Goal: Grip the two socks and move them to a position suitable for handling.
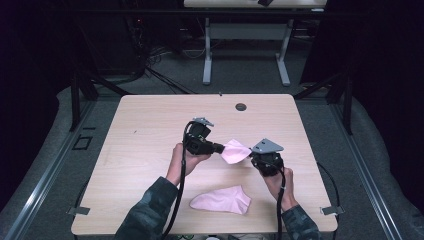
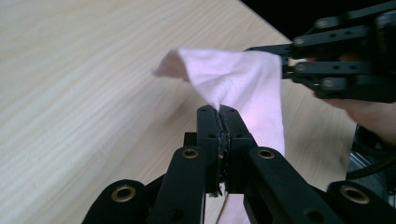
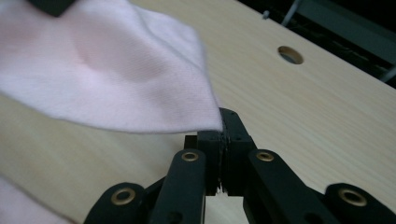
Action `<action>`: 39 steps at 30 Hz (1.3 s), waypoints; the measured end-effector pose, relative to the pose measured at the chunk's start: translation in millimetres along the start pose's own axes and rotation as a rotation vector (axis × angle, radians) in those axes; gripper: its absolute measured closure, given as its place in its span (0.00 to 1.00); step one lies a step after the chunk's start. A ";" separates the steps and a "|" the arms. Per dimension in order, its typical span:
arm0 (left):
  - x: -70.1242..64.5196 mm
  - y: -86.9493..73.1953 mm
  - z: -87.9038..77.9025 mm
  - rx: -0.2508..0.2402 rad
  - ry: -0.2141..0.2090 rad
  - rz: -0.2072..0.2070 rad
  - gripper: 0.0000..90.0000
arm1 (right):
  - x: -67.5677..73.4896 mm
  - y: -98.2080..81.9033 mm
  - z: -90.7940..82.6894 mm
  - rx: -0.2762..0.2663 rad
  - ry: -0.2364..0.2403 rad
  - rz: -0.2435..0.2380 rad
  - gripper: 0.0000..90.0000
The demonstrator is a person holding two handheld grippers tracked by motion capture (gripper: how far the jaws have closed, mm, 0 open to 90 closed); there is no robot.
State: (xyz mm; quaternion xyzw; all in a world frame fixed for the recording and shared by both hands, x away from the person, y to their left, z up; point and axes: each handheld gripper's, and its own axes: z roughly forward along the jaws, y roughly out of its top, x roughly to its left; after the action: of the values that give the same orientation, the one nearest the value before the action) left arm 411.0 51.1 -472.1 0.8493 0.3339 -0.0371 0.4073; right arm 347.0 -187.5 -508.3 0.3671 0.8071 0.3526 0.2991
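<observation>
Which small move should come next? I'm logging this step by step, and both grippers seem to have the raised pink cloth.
Probably draw the two grippers apart to spread the cloth. The left gripper and the right gripper are each shut on an edge of the raised pink cloth, which hangs slack and creased between them above the table. A second pink cloth lies flat nearer the person.

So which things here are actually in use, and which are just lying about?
In use:
- held pink cloth, pinched at opposite ends
- left gripper, shut on it
- right gripper, shut on it

Lying about:
- second pink cloth, flat near the front edge
- table, bare otherwise, with its cable hole
</observation>
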 end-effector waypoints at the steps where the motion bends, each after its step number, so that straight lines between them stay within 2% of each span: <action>1: 3.4 -2.9 2.0 0.017 0.001 -0.008 0.98 | 4.5 -1.0 1.1 0.015 0.018 -0.011 0.98; 3: 12.5 -12.0 8.4 0.061 0.012 -0.029 0.98 | 12.3 -4.4 5.7 0.065 0.070 -0.042 0.98; 6: 30.3 -29.8 16.9 0.130 0.011 -0.067 0.98 | 29.9 -15.4 20.1 0.133 0.199 -0.046 0.93; 9: 38.7 -39.2 18.8 0.161 0.003 -0.083 0.97 | 39.0 -19.8 27.0 0.159 0.262 -0.043 0.89; 11: 43.8 -45.2 18.4 0.180 0.005 -0.100 0.97 | 42.3 -20.9 29.4 0.155 0.274 -0.038 0.85; 14: 50.6 -52.3 16.1 0.199 0.005 -0.110 0.97 | 40.4 -21.3 32.3 0.164 0.261 -0.045 0.72; 15: 53.0 -54.5 15.6 0.207 0.008 -0.113 0.97 | 38.0 -21.7 33.0 0.165 0.267 -0.045 0.70; 17: 57.2 -58.6 14.2 0.214 0.017 -0.122 0.96 | 31.9 -22.2 33.7 0.172 0.313 -0.042 0.64; 19: 60.5 -62.9 11.9 0.217 0.015 -0.133 0.95 | 24.0 -22.9 31.7 0.160 0.369 -0.017 0.62; 20: 61.2 -64.6 11.2 0.217 0.028 -0.132 0.95 | 18.4 -23.1 29.0 0.143 0.378 0.006 0.61; 22: 62.2 -66.6 10.1 0.225 0.032 -0.129 0.94 | 9.6 -22.6 25.9 0.120 0.380 0.047 0.60; 23: 62.4 -67.4 9.7 0.220 0.038 -0.127 0.93 | 5.1 -21.4 25.0 0.113 0.366 0.069 0.60; 24: 62.5 -67.7 9.0 0.223 0.045 -0.123 0.92 | 1.0 -19.6 25.3 0.111 0.341 0.069 0.60; 27: 62.0 -68.9 8.4 0.219 0.061 -0.116 0.89 | -4.8 -11.0 34.6 0.133 0.316 0.081 0.60; 28: 62.0 -69.3 8.2 0.217 0.059 -0.118 0.87 | -5.4 -6.8 41.0 0.163 0.285 0.058 0.59; 29: 61.4 -70.0 7.6 0.213 0.062 -0.126 0.85 | -5.6 -4.5 47.1 0.174 0.279 0.051 0.59; 32: 59.0 -73.0 6.9 0.212 0.081 -0.124 0.77 | -7.5 -1.8 64.2 0.219 0.280 0.056 0.59; 35: 55.2 -78.1 7.2 0.222 0.100 -0.114 0.76 | -7.8 -3.5 78.6 0.260 0.291 0.062 0.62; 39: 51.2 -83.0 9.2 0.225 0.109 -0.099 0.85 | -8.2 -6.6 85.0 0.274 0.316 0.074 0.80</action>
State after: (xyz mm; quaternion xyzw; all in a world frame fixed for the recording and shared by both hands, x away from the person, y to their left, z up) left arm 402.9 108.9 -550.7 0.8728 0.3908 -0.0480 0.2884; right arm 412.1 -167.5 -560.3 0.3739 0.8703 0.3036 0.1028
